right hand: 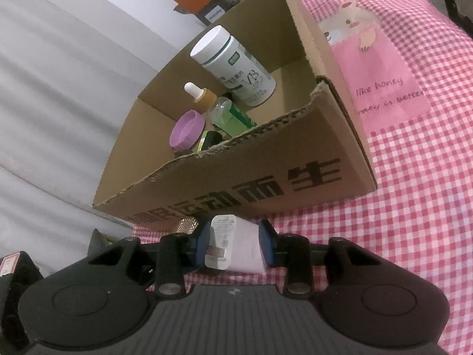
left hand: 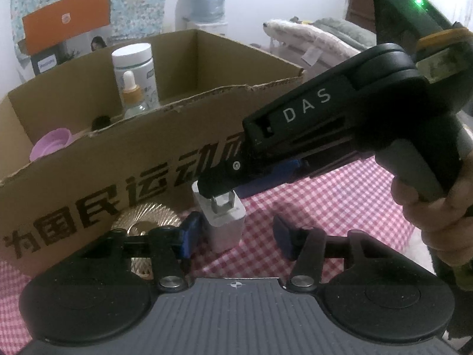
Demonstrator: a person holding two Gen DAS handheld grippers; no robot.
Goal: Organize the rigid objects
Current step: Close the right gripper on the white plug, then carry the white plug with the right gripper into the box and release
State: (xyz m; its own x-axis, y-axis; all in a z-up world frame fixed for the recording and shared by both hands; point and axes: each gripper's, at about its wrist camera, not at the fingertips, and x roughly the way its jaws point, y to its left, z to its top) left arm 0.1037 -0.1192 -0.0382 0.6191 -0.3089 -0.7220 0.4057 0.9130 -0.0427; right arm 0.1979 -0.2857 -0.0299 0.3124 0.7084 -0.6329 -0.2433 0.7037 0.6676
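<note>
Cardboard box (right hand: 266,177) with white bottle (right hand: 236,68), dropper (right hand: 204,97)

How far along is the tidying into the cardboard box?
Done: white bottle, dropper bottle and purple lid sit in the cardboard box. In hand: the right hand-held gripper clamps the white charger. Left: the gold disc beside the box.

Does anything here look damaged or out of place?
Yes: the box's front top edge is torn and ragged, as if a flap was ripped off. A gold disc sits outside against the box. The white charger is between the right gripper's fingers.
</note>
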